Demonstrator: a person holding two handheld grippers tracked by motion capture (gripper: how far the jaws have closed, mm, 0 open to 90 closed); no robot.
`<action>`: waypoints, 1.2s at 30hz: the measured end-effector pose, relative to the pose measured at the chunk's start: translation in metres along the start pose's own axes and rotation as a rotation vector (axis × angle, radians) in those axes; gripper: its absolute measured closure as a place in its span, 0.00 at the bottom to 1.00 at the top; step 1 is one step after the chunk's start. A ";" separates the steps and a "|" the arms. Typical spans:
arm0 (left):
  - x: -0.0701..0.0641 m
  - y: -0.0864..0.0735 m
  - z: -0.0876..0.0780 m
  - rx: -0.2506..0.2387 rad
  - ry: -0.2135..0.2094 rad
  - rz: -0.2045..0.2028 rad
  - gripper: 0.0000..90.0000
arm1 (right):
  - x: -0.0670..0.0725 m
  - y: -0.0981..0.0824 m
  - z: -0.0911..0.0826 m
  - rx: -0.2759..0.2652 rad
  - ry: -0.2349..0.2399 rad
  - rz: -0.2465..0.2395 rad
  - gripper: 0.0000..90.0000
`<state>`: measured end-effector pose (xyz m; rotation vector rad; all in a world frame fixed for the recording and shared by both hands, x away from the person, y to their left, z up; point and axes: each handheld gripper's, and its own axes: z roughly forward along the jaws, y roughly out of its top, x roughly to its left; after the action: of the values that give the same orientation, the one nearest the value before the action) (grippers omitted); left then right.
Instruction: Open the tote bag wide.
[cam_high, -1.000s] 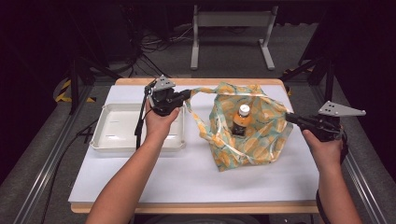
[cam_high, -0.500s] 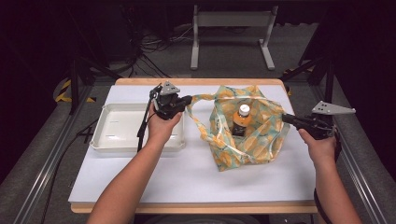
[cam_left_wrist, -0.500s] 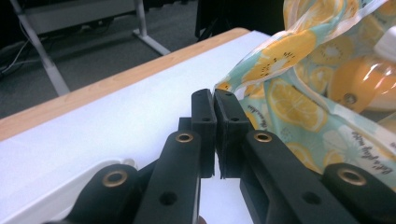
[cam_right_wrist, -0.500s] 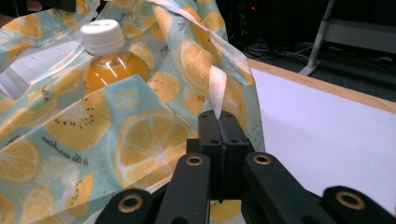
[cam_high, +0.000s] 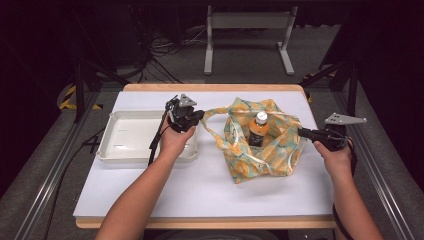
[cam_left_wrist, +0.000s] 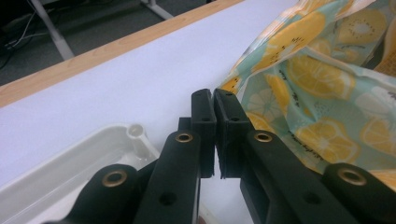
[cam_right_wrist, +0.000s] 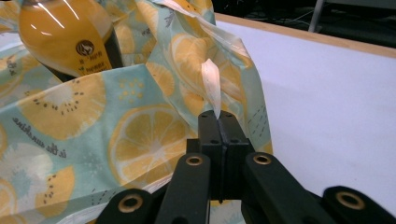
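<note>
A fabric bag (cam_high: 260, 152) printed with lemon slices sits on the white table, and an orange drink bottle (cam_high: 258, 129) stands upright inside it. My left gripper (cam_high: 200, 116) is at the bag's left side, shut on its left handle loop. In the left gripper view the jaws (cam_left_wrist: 215, 95) are pressed together, with the bag (cam_left_wrist: 317, 93) just to their right. My right gripper (cam_high: 301, 131) is shut on the bag's right handle. The right gripper view shows a pale strip of that handle (cam_right_wrist: 212, 86) rising from the closed tips (cam_right_wrist: 218, 116), with the bottle (cam_right_wrist: 70, 37) behind it.
A white tray (cam_high: 115, 152) lies left of the bag, under my left hand; its corner (cam_left_wrist: 70, 161) shows below the left jaws. The white table top (cam_high: 150, 195) has bare room in front. A metal stand (cam_high: 247, 20) and cables are on the floor beyond the far edge.
Both hands have sunk toward the table while keeping their grips. The bag's handles have slackened and the bag has settled lower and wider.
</note>
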<state>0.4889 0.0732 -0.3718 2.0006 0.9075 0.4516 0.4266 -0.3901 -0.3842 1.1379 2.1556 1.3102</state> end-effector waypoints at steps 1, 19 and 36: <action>0.000 -0.001 0.001 0.005 0.001 0.002 0.97 | 0.000 -0.002 0.002 0.008 0.000 0.003 1.00; -0.014 -0.021 0.015 0.163 0.013 0.036 1.00 | -0.004 -0.027 0.003 0.097 -0.005 0.028 1.00; -0.019 -0.028 0.019 0.202 -0.009 0.039 1.00 | 0.006 -0.022 -0.015 0.058 0.010 0.000 0.89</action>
<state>0.4761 0.0587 -0.4047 2.2053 0.9410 0.3848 0.4032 -0.3987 -0.3947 1.1559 2.2136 1.2633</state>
